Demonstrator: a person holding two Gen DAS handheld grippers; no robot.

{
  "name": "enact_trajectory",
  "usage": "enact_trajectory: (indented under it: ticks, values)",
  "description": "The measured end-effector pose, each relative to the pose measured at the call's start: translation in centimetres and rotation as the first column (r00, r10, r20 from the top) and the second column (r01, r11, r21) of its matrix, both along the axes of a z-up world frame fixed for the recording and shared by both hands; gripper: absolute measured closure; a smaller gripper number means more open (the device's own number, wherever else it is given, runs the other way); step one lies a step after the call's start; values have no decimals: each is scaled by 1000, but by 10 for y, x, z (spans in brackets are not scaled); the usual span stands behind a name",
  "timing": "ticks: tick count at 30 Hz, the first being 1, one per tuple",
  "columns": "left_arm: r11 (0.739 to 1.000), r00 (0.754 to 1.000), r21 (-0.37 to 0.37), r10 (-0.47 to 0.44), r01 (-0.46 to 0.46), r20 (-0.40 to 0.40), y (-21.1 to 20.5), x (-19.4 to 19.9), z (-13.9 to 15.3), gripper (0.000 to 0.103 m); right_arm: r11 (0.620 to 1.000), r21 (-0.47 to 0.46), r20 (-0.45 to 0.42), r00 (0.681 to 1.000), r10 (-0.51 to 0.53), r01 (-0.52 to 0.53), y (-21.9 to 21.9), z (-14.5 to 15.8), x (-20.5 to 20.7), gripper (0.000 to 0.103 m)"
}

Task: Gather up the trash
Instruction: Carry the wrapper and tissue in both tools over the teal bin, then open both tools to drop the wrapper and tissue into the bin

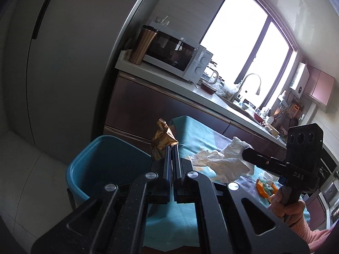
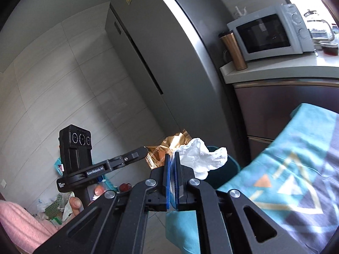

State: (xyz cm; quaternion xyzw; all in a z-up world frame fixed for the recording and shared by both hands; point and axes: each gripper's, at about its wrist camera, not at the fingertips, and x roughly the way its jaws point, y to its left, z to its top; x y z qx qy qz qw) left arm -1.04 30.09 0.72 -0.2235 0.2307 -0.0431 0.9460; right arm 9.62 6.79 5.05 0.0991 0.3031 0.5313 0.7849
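My left gripper (image 1: 172,148) is shut on a crumpled gold wrapper (image 1: 163,140), held just above the right rim of a blue bin (image 1: 101,165). My right gripper (image 2: 172,155) is shut on a wad of white tissue (image 2: 201,156). In the left wrist view the right gripper (image 1: 243,155) comes in from the right with the tissue (image 1: 222,158) over the teal tablecloth (image 1: 190,131). In the right wrist view the left gripper (image 2: 145,151) holds the gold wrapper (image 2: 167,150) just left of the tissue, and the bin's rim (image 2: 229,167) shows behind both.
Orange peel (image 1: 262,189) lies on the cloth near the hand holding the right gripper. A tall grey fridge (image 2: 159,53) stands behind the bin. On the counter (image 1: 161,74) are a microwave (image 1: 175,55) and a copper tumbler (image 1: 142,46). Bags and clutter (image 2: 57,207) lie on the floor.
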Motion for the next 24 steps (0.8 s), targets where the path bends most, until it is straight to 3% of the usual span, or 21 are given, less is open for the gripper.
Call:
enact_trajectory:
  ticks: [9,24]
  values:
    - [999,995,-9,53,-54,-79,31,12,-38,101,995,-65,-85,994,70,-76,58,-24,23,101]
    - [996,976,26,84,-81,-203,41,46,-84,101,957,-279,-181,983,32,-82,105,-74,47,98]
